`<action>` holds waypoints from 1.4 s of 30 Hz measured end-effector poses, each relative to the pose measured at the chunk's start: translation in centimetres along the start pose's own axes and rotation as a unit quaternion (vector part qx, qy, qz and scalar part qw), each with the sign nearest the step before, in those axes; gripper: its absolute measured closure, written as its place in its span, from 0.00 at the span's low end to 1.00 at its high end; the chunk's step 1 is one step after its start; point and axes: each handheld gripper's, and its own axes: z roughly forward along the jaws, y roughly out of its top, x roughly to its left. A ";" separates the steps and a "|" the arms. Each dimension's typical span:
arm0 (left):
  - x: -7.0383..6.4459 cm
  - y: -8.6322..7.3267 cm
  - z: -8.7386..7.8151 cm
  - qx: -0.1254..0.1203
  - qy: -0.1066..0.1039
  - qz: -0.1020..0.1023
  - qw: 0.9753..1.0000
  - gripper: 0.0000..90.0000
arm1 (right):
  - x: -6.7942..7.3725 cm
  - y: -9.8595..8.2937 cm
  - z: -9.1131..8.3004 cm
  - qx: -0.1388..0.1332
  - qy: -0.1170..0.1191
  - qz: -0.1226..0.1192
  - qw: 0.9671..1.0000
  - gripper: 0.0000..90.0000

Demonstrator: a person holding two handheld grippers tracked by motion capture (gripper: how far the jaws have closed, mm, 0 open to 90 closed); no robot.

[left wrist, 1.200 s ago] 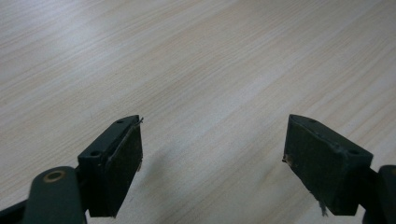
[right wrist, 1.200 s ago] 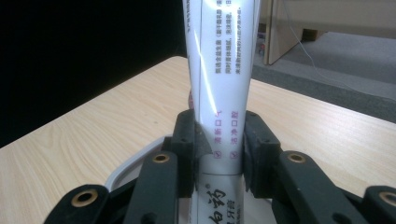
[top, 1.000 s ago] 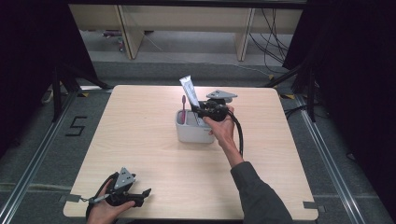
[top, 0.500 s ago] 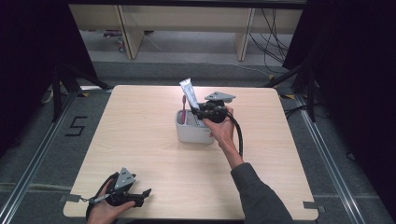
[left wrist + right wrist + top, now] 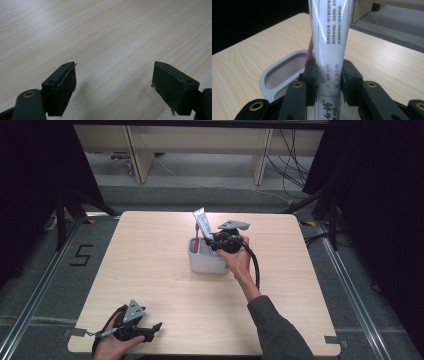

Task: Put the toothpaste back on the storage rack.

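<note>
toothpaste tube [image 5: 329,40] tipped slightly left since before, clamped upright in right gripper [image 5: 329,75] over grey holder [image 5: 277,75], left gripper [image 5: 113,87] wide apart above table [image 5: 105,37]

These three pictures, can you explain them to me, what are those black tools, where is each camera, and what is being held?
A person sits at a wooden table and holds a hand-operated pair of tongs in each hand; there is no robot arm. The high view looks down from above the person's side. The other two come from small cameras riding on each tool, looking along its two black jaws.

On the table stands a grey tub. The right tongs are shut on a white tube with printed text, held upright over the tub; something pink pokes up beside it. The left tongs rest near the table's front left corner, jaws wide apart with bare wood between them.
</note>
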 end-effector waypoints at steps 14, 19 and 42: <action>-0.1 0.0 0.0 -0.008 -0.001 -0.013 1.000 0.21 | 1.4 -0.2 -0.6 0.057 -0.021 -0.055 0.997 0.74; -0.1 0.0 0.1 -0.014 -0.001 -0.013 1.000 0.21 | 2.6 0.6 -1.7 0.058 -0.028 -0.057 0.996 0.69; -0.1 0.0 0.1 -0.013 0.000 -0.014 1.000 0.21 | 1.5 -0.8 -5.7 0.026 -0.014 -0.027 0.999 0.50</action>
